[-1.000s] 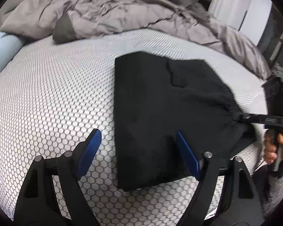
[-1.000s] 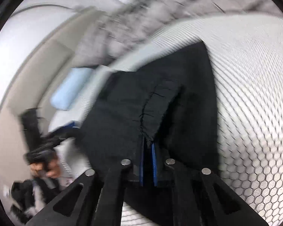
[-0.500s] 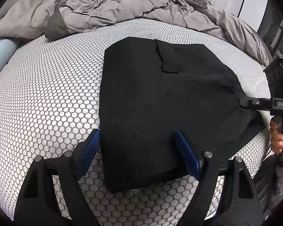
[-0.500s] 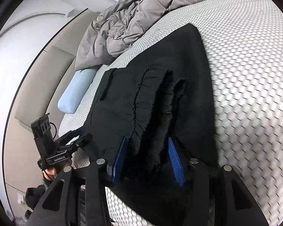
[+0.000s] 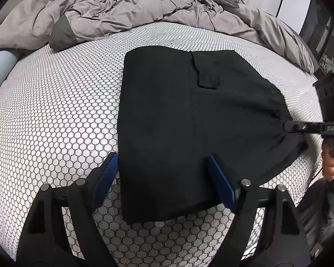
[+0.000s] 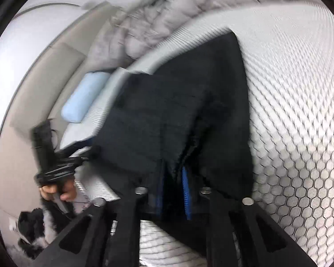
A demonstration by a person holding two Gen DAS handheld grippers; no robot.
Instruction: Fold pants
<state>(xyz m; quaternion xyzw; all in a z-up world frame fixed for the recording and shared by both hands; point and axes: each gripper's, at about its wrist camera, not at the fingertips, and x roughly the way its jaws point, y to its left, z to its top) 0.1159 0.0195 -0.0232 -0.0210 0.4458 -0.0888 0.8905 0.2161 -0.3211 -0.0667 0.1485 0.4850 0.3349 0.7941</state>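
Beyond your left hand-held gripper (image 5: 164, 178) a rumpled grey duvet (image 5: 144, 6) lay heaped, a pale blue pillow (image 6: 84, 96) off to its left. Motion blur smeared the right wrist view. The black pants (image 5: 189, 120) lay folded flat on the honeycomb-patterned bed (image 5: 55, 111), long axis running away from your left hand-held gripper, whose fingers stood apart. Your right hand-held gripper (image 6: 173, 191) was clamped on their gathered edge.

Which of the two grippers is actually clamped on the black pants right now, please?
The right gripper: its blue pads are closed on bunched waistband fabric of the pants. The left gripper stands wide open, gripping nothing.
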